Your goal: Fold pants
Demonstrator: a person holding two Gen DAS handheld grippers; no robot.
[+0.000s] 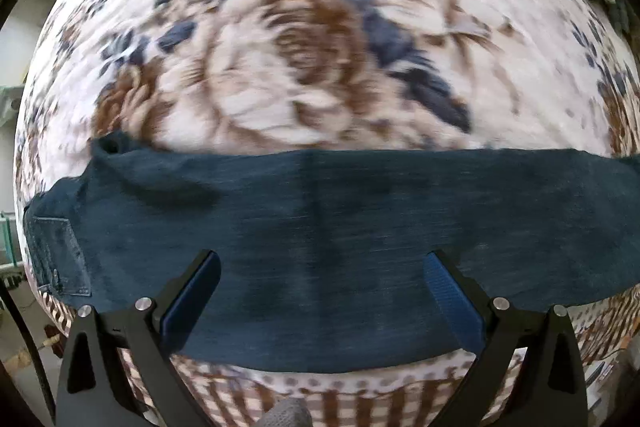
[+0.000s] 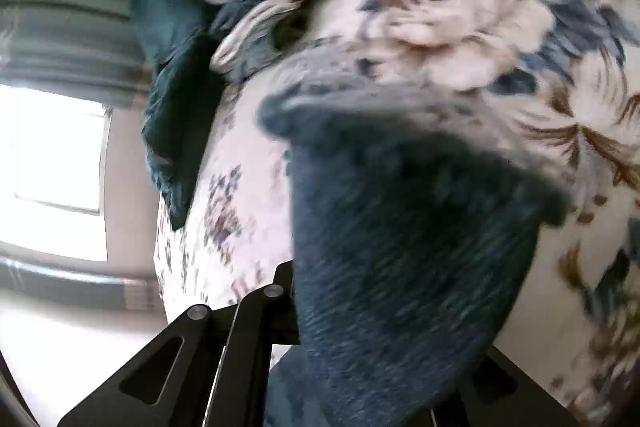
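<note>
Pants lie crosswise on bedspread; pocket end apparently left.

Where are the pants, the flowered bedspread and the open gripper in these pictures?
pants (image 1: 340,227), left wrist view, middle of the flat dark denim band.
flowered bedspread (image 1: 304,59), left wrist view, on the big brown flower.
left gripper (image 1: 320,275), left wrist view, midway between its spread blue-padded fingertips.

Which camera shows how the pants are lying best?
The left wrist view: the pants stretch flat across the floral bedspread, back pocket visible. The right wrist view shows only a blurred bunch of them filling the frame, hiding the right gripper's fingertips.
</note>
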